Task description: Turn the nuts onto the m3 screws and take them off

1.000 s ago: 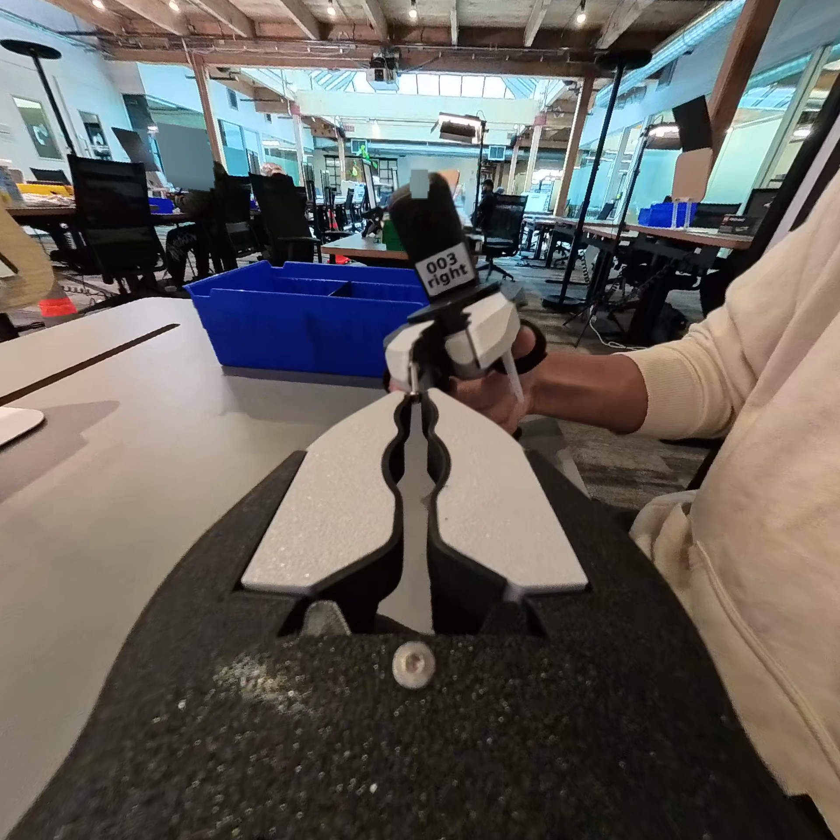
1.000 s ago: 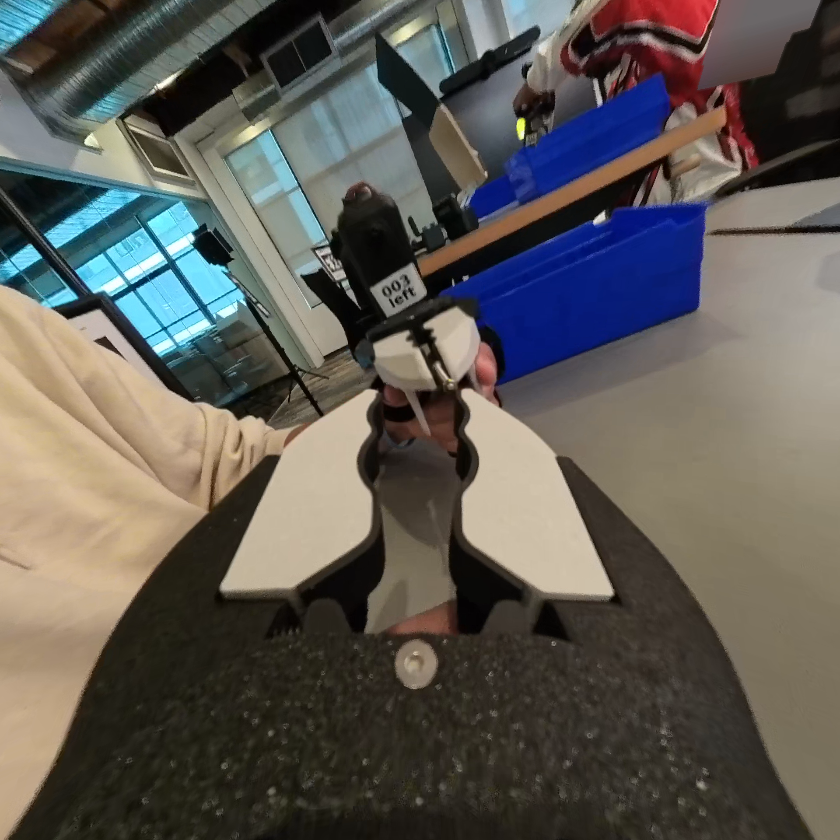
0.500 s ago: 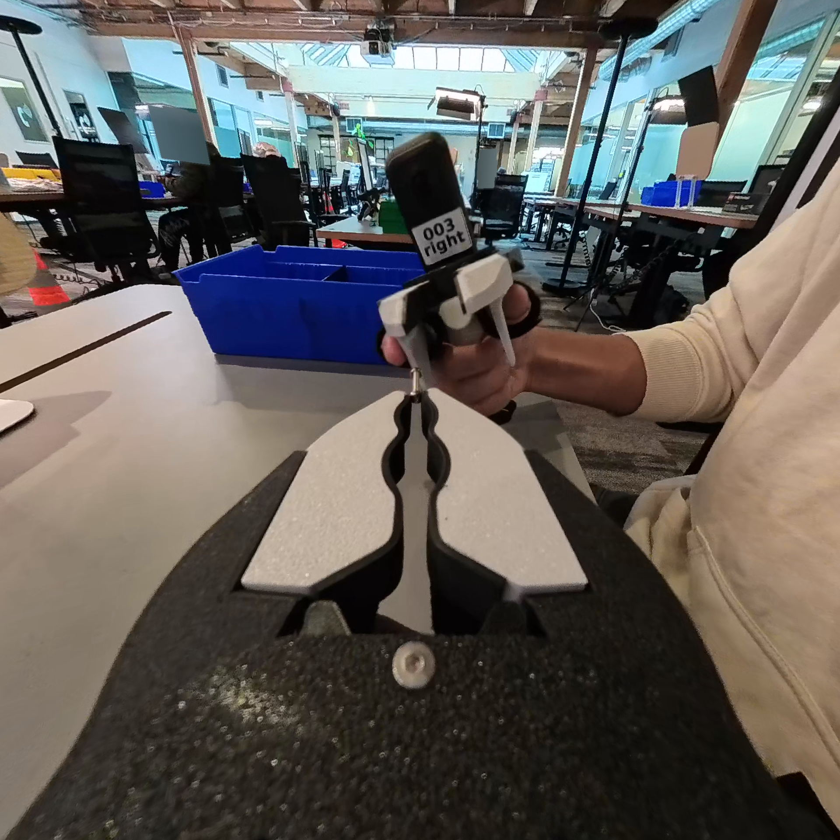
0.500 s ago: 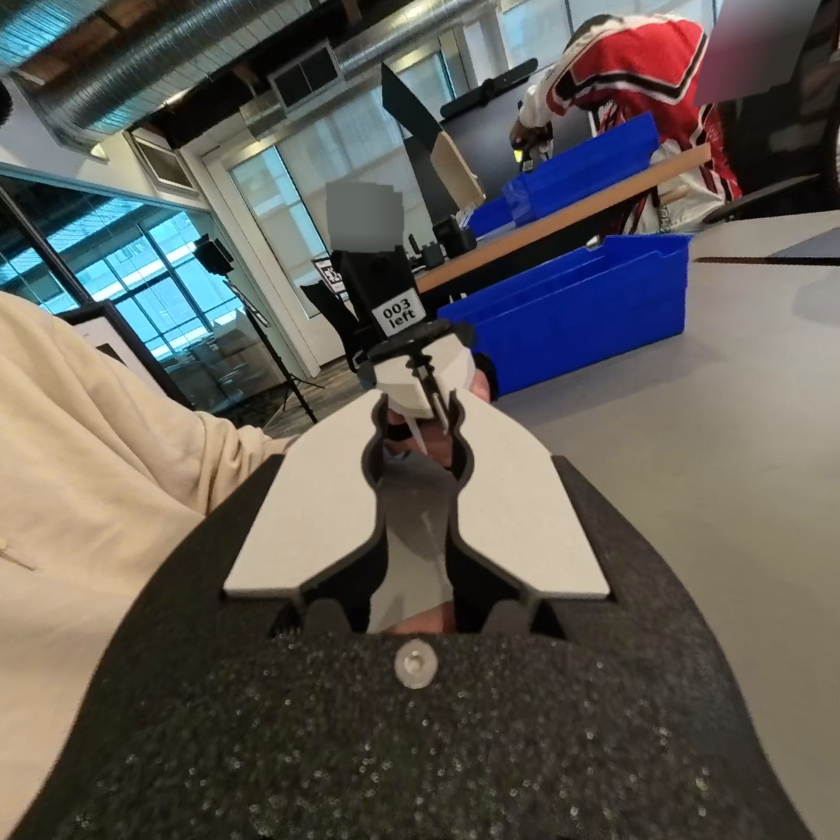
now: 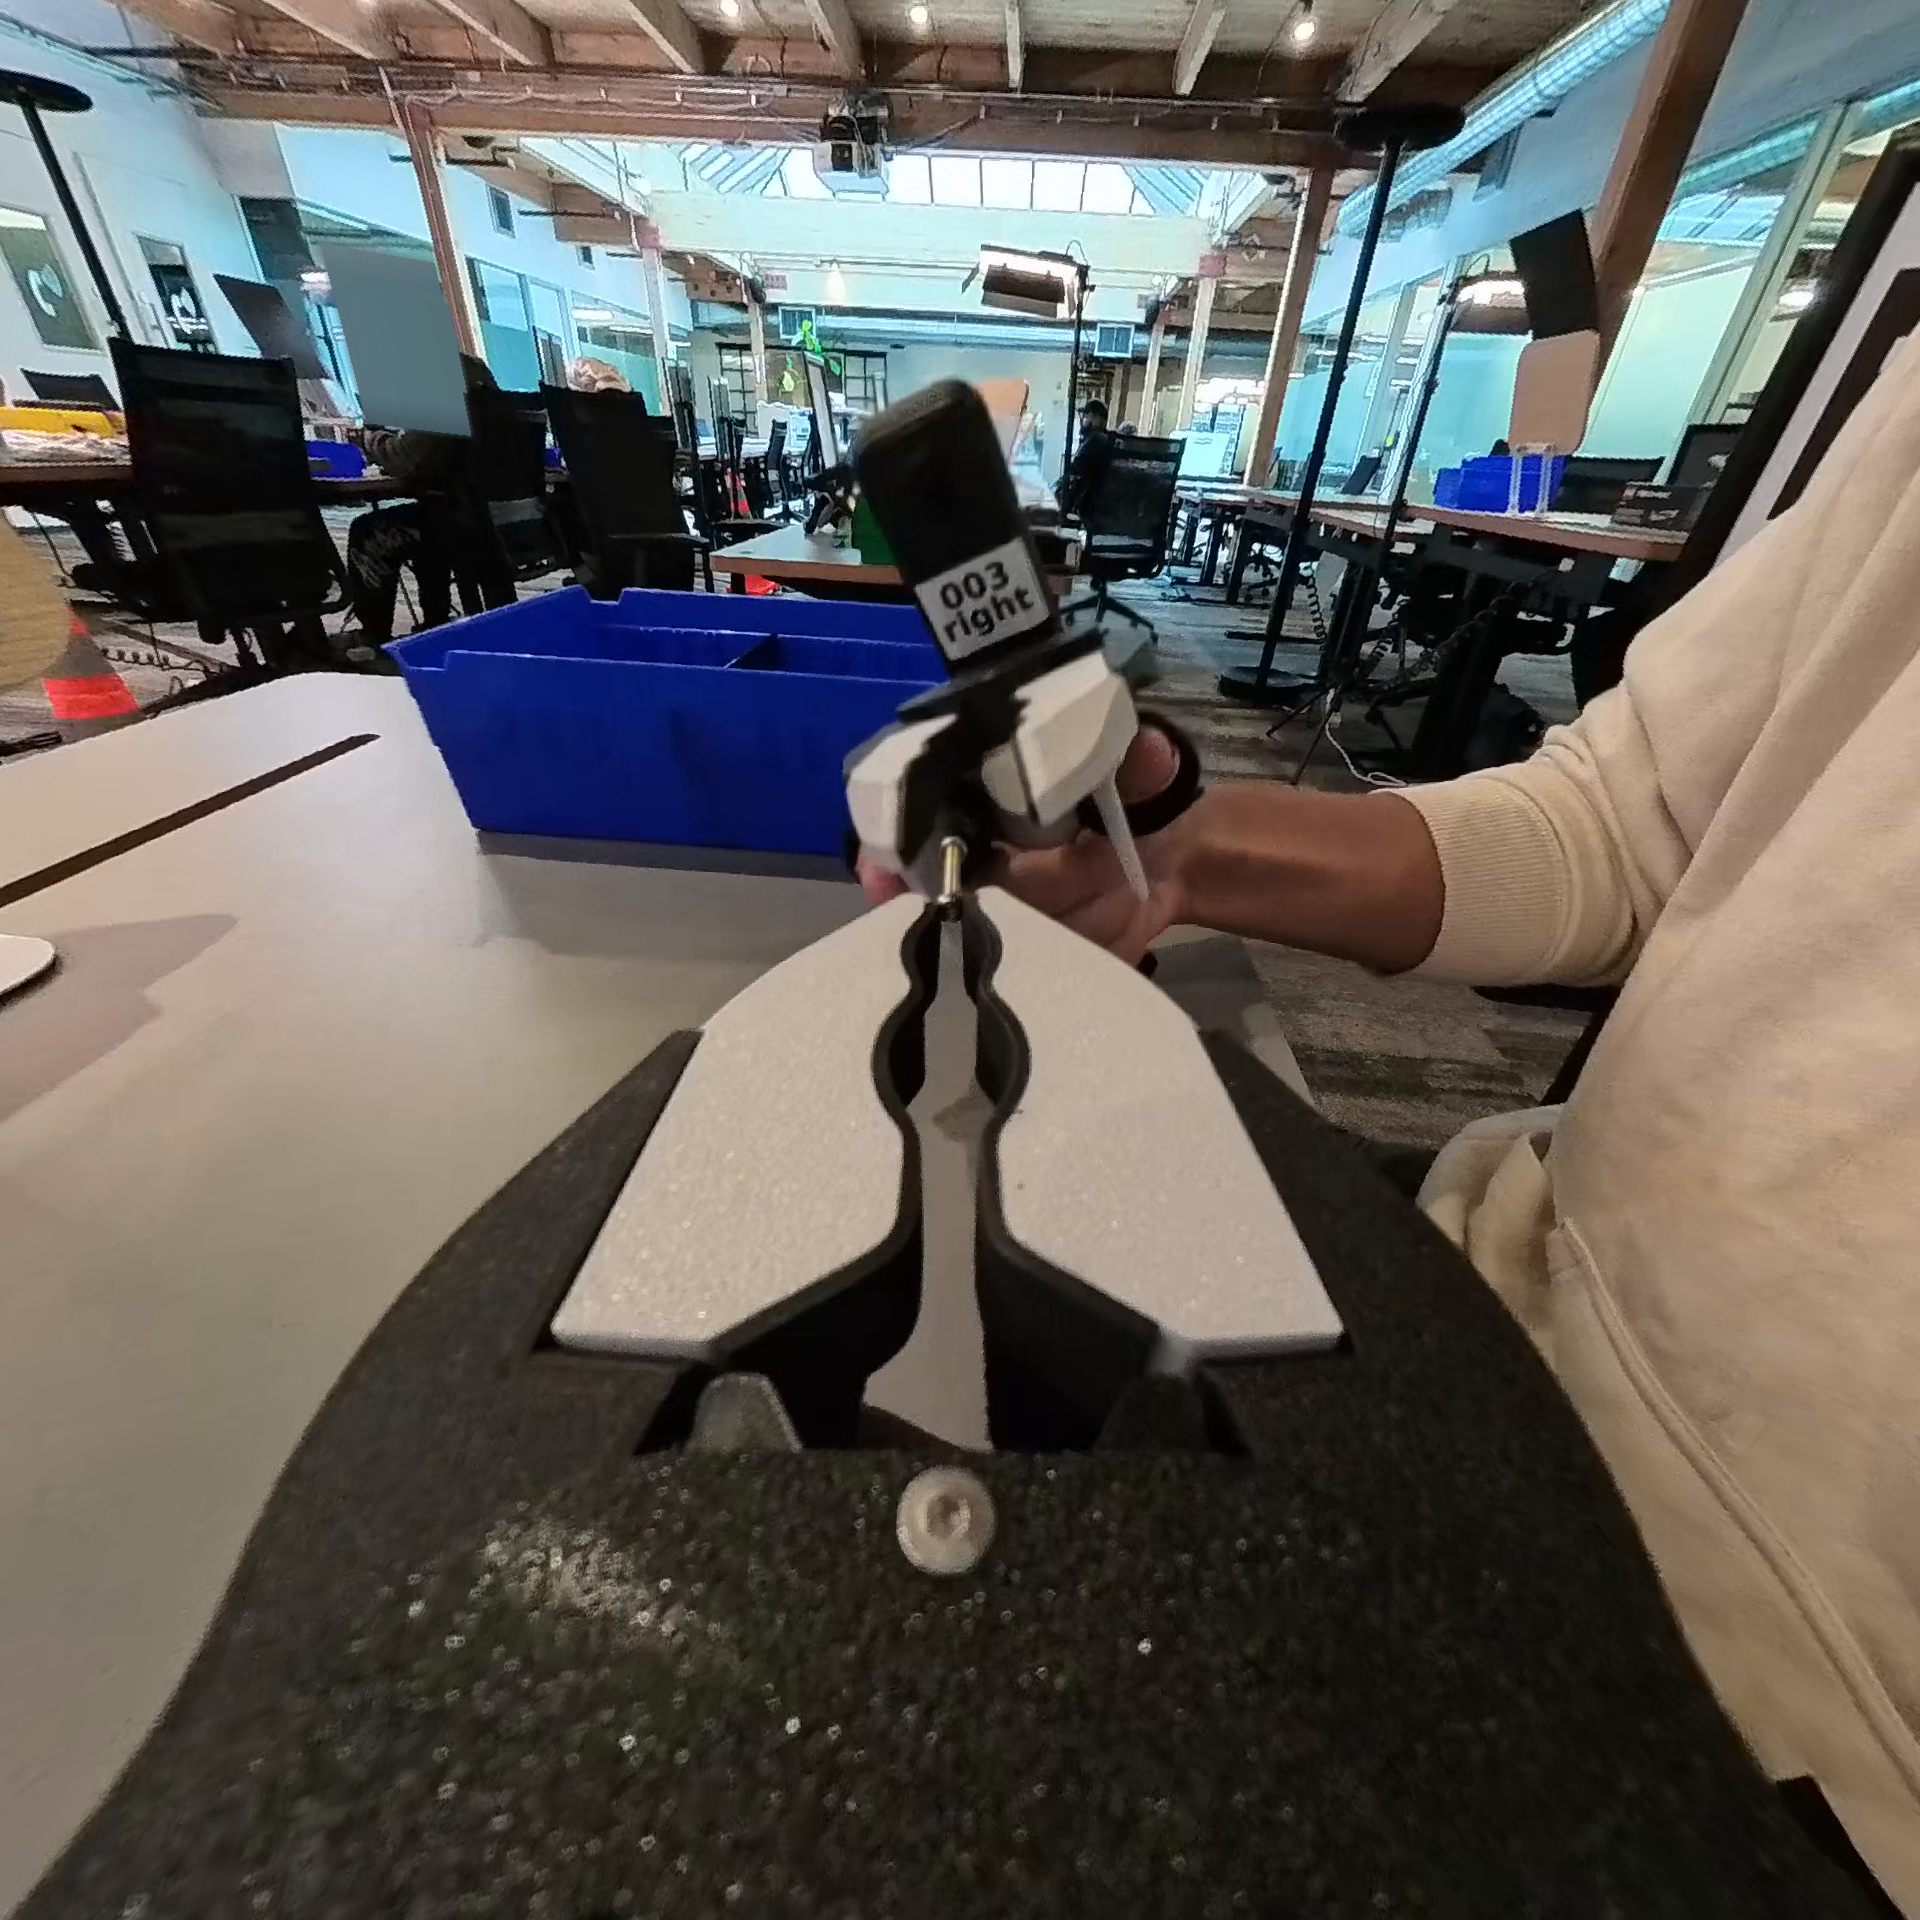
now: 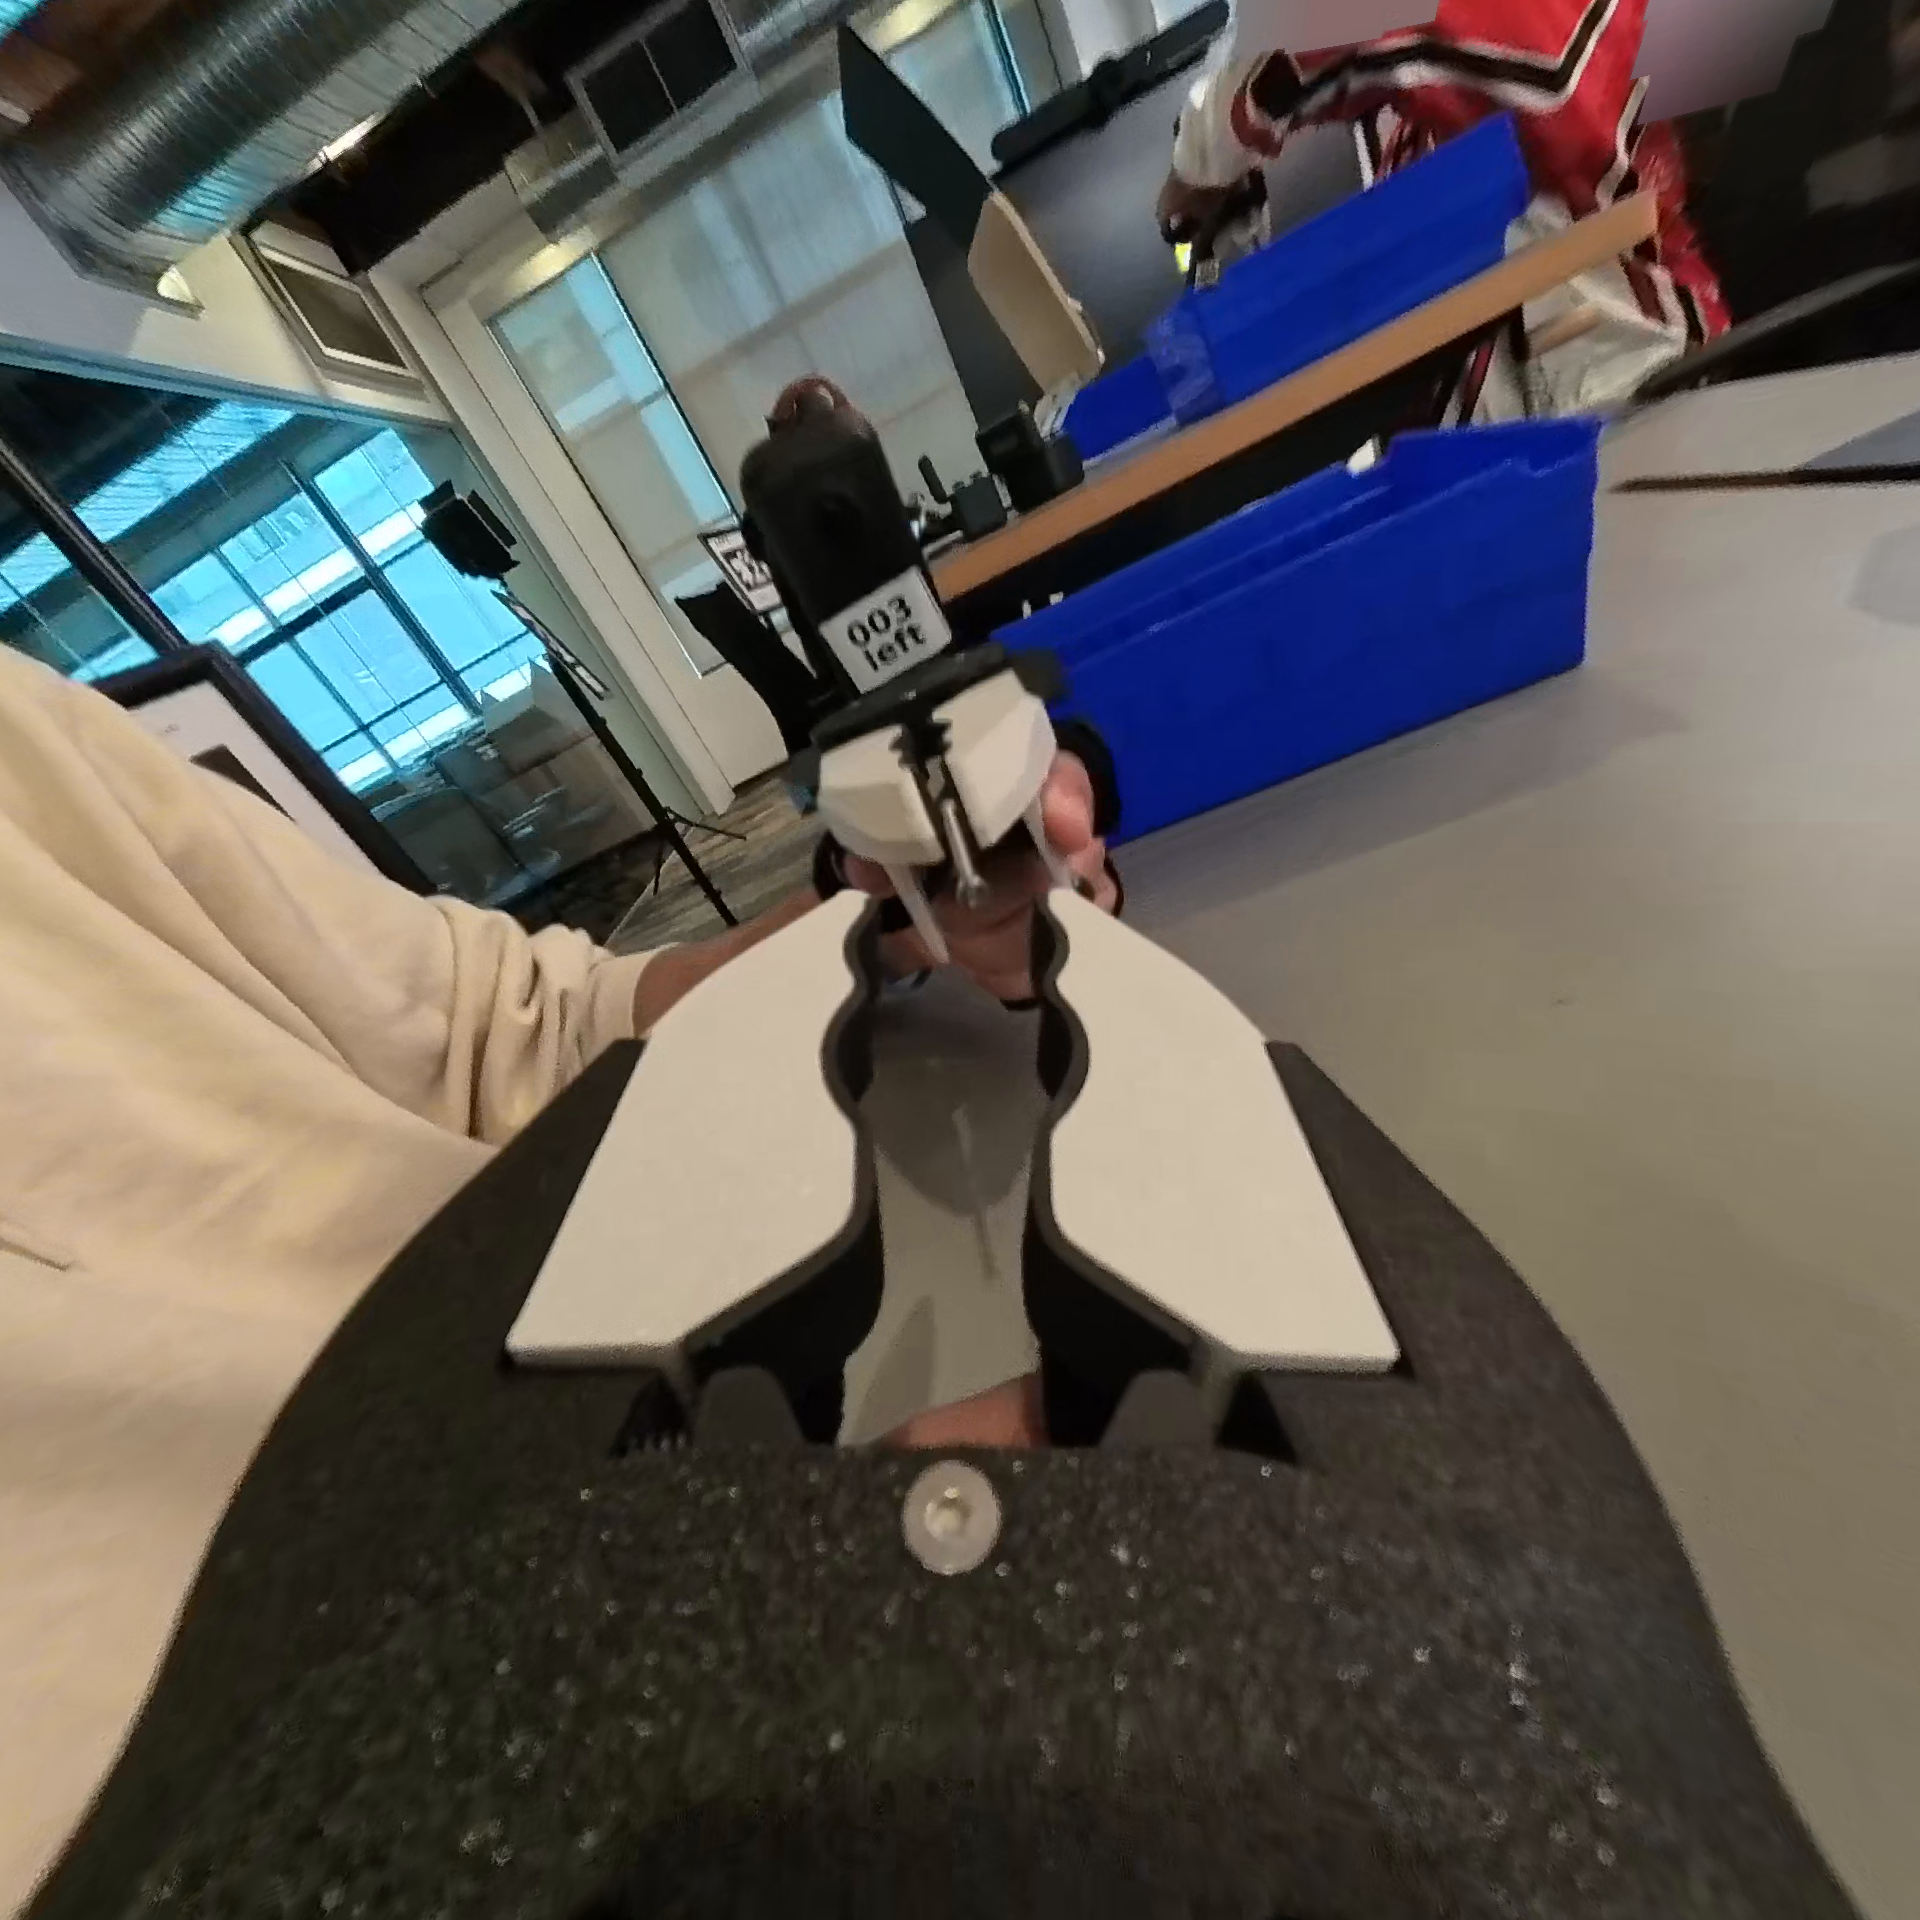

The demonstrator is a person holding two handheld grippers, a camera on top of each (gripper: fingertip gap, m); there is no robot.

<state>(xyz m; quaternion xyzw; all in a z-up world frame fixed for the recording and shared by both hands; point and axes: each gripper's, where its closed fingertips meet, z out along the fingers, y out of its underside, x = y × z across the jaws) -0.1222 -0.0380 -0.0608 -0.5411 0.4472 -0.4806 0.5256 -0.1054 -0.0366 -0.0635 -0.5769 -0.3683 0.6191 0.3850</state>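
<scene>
Screw (image 5: 949, 871) sits dead centre of the left wrist view, a thin metal pin pinched at the tips of the left gripper (image 5: 948, 920), jaws nearly closed on it. Right gripper (image 6: 961, 914) faces it with fingers a bit apart, gripping nothing I can see. Can't make out a nut. Blue bin (image 5: 644, 727) sits behind on the grey table (image 5: 260, 1039), upper middle.

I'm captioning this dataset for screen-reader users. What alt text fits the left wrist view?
The left gripper, shut on a small metal screw at its fingertips, holds it up to the open right gripper, gripped in a person's hand just ahead. Behind them a divided blue bin sits on a grey table, with an open-plan office beyond.
</scene>
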